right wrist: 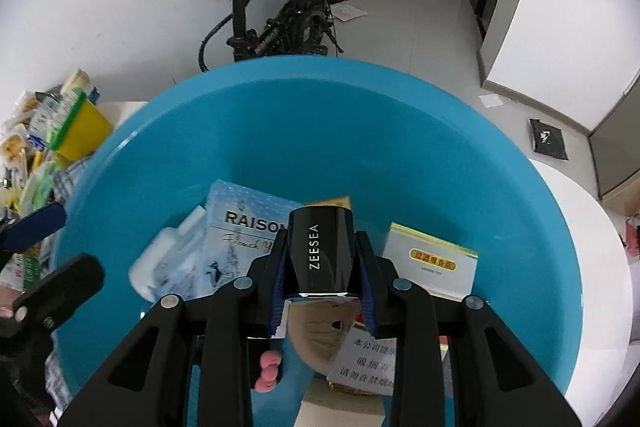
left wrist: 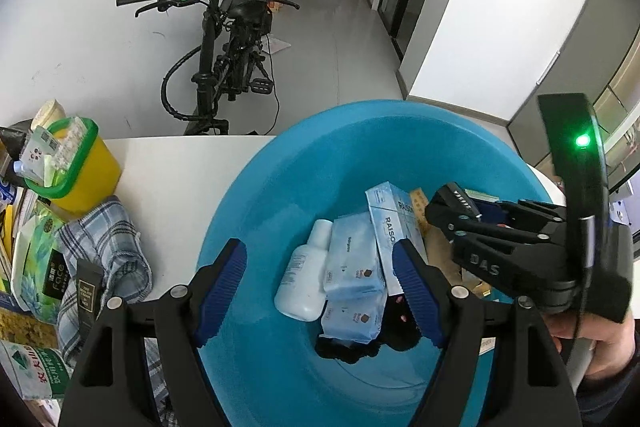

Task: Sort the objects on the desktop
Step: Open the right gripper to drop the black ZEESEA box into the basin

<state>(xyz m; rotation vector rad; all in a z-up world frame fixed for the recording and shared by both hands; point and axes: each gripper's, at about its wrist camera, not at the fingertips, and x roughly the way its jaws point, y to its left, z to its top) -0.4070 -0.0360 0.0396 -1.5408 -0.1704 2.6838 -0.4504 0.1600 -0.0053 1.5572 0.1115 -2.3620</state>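
Holding still over the big blue basin (right wrist: 400, 131), the right gripper (right wrist: 322, 291) pinches a shiny black ZEESEA box (right wrist: 320, 251) between its jaws, above the pile inside. To do this step well, I think it should lower the box to a bare spot, maybe the far side, then let go gently so nothing tips. The basin is round, smooth plastic on a white table (left wrist: 176, 179). The left gripper (left wrist: 320, 287) hangs spread wide with nothing in it, over the near left of the basin. Inside lie a flat pale RAISON carton (right wrist: 244, 227), soft blue tissue packs (left wrist: 354, 267), a smooth white bottle (left wrist: 306, 277) and a small yellow-edged box (right wrist: 434, 263).
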